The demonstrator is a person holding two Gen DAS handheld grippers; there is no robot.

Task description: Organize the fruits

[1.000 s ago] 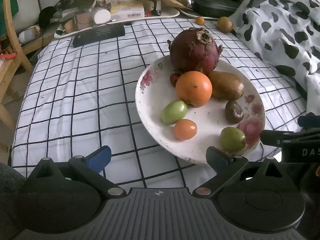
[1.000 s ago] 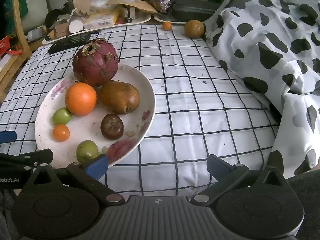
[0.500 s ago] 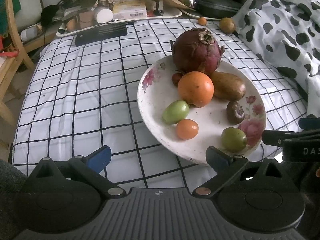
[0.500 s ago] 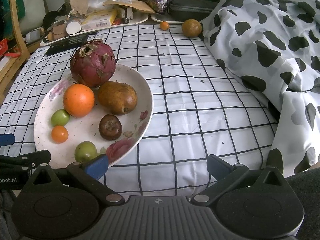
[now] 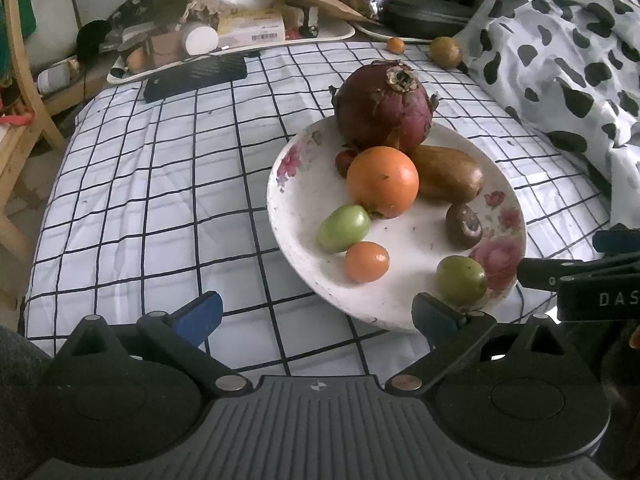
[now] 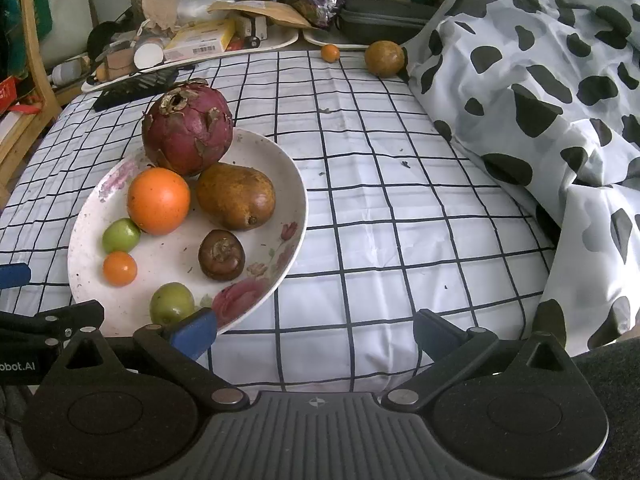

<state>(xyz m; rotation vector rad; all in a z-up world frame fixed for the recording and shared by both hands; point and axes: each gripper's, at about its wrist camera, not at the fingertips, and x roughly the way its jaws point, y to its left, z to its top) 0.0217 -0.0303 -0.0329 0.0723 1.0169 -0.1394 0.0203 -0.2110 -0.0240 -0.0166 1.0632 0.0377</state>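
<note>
A white flowered plate [image 5: 304, 184] [image 6: 288, 176] on the checked bedsheet holds a dragon fruit [image 5: 384, 108] [image 6: 188, 128], an orange [image 5: 383, 182] [image 6: 158, 201], a brown pear [image 5: 448, 174] [image 6: 236, 196], a dark mangosteen [image 5: 464, 226] [image 6: 221, 255], two green fruits [image 5: 343, 228] [image 5: 461, 279] and a small orange fruit [image 5: 366, 261] [image 6: 119, 268]. My left gripper [image 5: 316, 314] is open and empty at the plate's near left rim. My right gripper [image 6: 314, 330] is open and empty at the plate's near right rim. A small orange fruit [image 6: 330, 53] and a brown round fruit [image 6: 384, 58] lie loose at the far edge.
A cow-print duvet [image 6: 540, 92] is piled on the right. Cluttered white trays [image 5: 240, 40], a black phone-like slab [image 5: 194, 76] and a black case [image 6: 380, 20] line the far side. A wooden chair [image 5: 16, 80] stands at the left.
Both grippers have shifted slightly; the plate sits a little lower and more to the right in the left wrist view. Nothing was picked up or let go.
</note>
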